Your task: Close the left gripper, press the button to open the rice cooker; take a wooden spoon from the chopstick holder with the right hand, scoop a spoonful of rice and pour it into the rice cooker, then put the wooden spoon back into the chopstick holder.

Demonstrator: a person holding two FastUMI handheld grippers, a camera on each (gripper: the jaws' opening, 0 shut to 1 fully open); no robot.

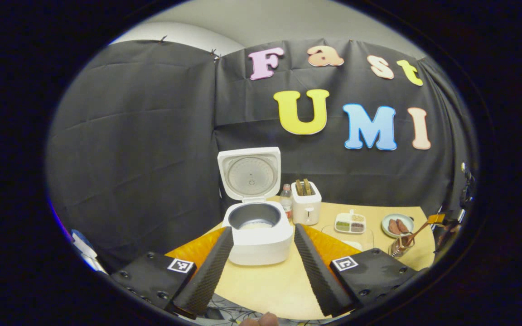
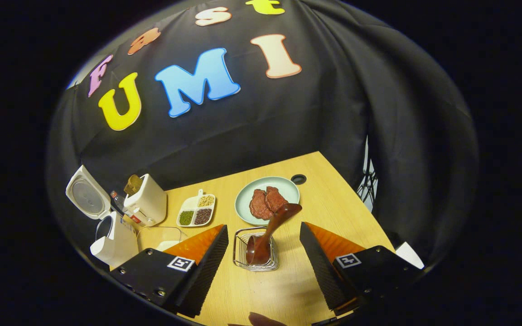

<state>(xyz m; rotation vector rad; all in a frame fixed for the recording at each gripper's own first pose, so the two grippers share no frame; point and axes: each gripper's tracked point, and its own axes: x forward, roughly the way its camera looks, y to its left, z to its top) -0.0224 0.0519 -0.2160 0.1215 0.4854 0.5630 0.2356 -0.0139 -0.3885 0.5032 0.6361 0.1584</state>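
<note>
cooker open, spoon in holder, both grippers spread and empty

left gripper [image 1: 263,267] hangs over the wooden table [image 1: 265,285], fingers spread wide, nothing between them. rice cooker [image 1: 258,235] sits straight ahead in the gap, lid [image 1: 249,173] standing upright and open, dark inner pot [image 1: 254,215] with a bit of white rice at the bottom. small bottle [image 1: 286,200] just beside the cooker on its right, touching or nearly, cannot tell. toaster [image 1: 306,203] next to the bottle with two slices in the slots. further right a divided tray [image 1: 350,222] of grains, a clear container [image 1: 356,237] in front of it, then a plate [image 1: 397,225] with meat pieces. wire chopstick holder [image 1: 400,246] near the table's right edge with the wooden spoon [image 1: 417,232] leaning out of it.

right gripper [image 2: 263,267] is also wide open and empty, fingers either side of the chopstick holder [image 2: 255,249] but apart from it, not touching. wooden spoon [image 2: 272,231] stands tilted in the holder, one end down inside the wires, the other leaning out over the plate [image 2: 268,194] rim. meat pieces [image 2: 265,203] lie on the plate just behind the holder. divided tray [image 2: 196,210] left of the plate, toaster [image 2: 147,199] and rice cooker [image 2: 111,240] at far left, lid [image 2: 86,192] up. clear container [image 2: 161,235] partly hidden behind the left finger. a cable hole [image 2: 298,179] in the table [image 2: 333,213] behind the plate.
</note>
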